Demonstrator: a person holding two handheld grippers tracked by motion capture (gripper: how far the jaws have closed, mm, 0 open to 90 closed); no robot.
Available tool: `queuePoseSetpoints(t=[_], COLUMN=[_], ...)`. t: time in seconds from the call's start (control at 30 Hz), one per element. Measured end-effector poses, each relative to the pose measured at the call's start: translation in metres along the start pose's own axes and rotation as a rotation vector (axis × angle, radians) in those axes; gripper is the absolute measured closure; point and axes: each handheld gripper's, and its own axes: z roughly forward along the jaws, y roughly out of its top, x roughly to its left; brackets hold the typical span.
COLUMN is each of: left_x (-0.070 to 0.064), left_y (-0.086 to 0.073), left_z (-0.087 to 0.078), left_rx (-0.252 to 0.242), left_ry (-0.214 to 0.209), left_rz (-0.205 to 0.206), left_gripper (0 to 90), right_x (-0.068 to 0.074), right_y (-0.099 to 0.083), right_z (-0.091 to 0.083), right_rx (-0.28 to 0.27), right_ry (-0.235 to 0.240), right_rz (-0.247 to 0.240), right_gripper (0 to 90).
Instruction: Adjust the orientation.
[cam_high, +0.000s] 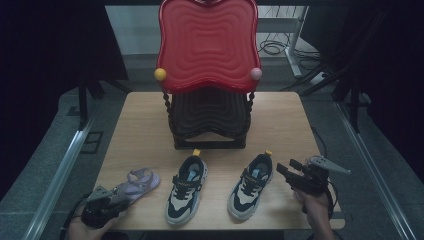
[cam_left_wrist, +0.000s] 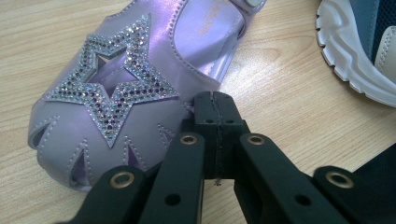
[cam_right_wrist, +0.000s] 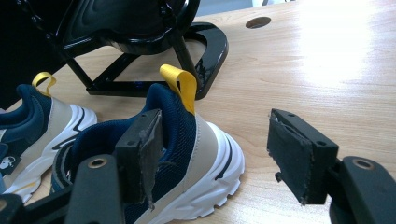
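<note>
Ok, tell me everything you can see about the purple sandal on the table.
The purple sandal is a small shoe in shiny lilac material that looks like faux leather, with stitched edges, cut-out slits at the toe and a rhinestone star outline with an open centre. It lies flat on the wooden table, left of the two sneakers. The left gripper sits at its edge with jaws closed together; whether they pinch it is unclear.

High view overlooks the table (cam_high: 150, 125); both gripper views sit close above it.

Dim high view with black surroundings; strong glare whitens the table (cam_right_wrist: 336, 42) in the right gripper view.
</note>
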Motion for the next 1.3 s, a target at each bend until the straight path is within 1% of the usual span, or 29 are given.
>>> queuePoseSetpoints(t=[0.17, 0.37, 0.47, 0.57, 0.63, 0.7, 0.73, 0.77, 0.87, 1.0, 1.1, 1.17, 1.2, 1.3], left_x=[0.003, 0.005, 0.005, 0.007, 0.01, 0.014, 0.016, 0.017, 0.02, 0.023, 0.026, 0.031, 0.034, 0.043], left_y=[-0.003, -0.003, -0.003, -0.005, -0.006, -0.007, -0.007, -0.007, -0.007, -0.007, -0.007, -0.006, -0.005, -0.002], left_z=[-0.002, -0.003, -0.003, -0.005, -0.007, -0.008, -0.007, -0.007, -0.004, -0.004, -0.007, -0.011, -0.013, -0.018], left_rx=[0.005, 0.002, 0.016, 0.014, 0.012, 0.011, 0.009, 0.011, 0.013, 0.015, 0.015, 0.005, -0.002, -0.036], left_ry=[0.022, 0.021, 0.027, 0.045, 0.069, 0.104, 0.121, 0.124, 0.124, 0.106, 0.102, 0.107, 0.112, 0.127], left_rz=[-0.005, -0.011, -0.006, -0.013, -0.024, -0.034, -0.033, -0.034, -0.04, -0.049, -0.061, -0.068, -0.079, -0.096], left_gripper=[90.0, 90.0, 90.0, 90.0, 90.0, 90.0, 90.0, 90.0, 90.0, 90.0, 90.0, 90.0, 90.0, 90.0], right_x=[0.0, -0.002, -0.002, -0.003, -0.004, -0.005, -0.005, -0.004, -0.004, -0.005, -0.005, -0.005, -0.005, -0.006], right_y=[0.0, -0.001, 0.0, 0.0, 0.0, 0.0, 0.001, 0.001, 0.002, 0.002, 0.002, 0.002, 0.002, 0.002], right_z=[-0.001, 0.0, -0.002, -0.003, -0.003, -0.003, -0.004, -0.005, -0.006, -0.006, -0.006, -0.006, -0.007, -0.007], right_rx=[0.003, 0.005, 0.0, -0.003, -0.003, -0.01, -0.019, -0.031, -0.046, -0.046, -0.038, -0.041, -0.044, -0.042], right_ry=[0.002, 0.0, -0.003, -0.005, -0.003, 0.033, 0.047, 0.048, 0.04, 0.038, 0.039, 0.041, 0.039, 0.033], right_rz=[-0.003, 0.009, 0.007, 0.012, 0.014, 0.045, 0.06, 0.069, 0.066, 0.069, 0.07, 0.071, 0.071, 0.075], right_gripper=[36.0, 36.1, 36.0, 36.1, 36.1, 36.4, 36.6, 36.7, 36.8, 36.8, 36.8, 36.8, 36.8, 36.8])
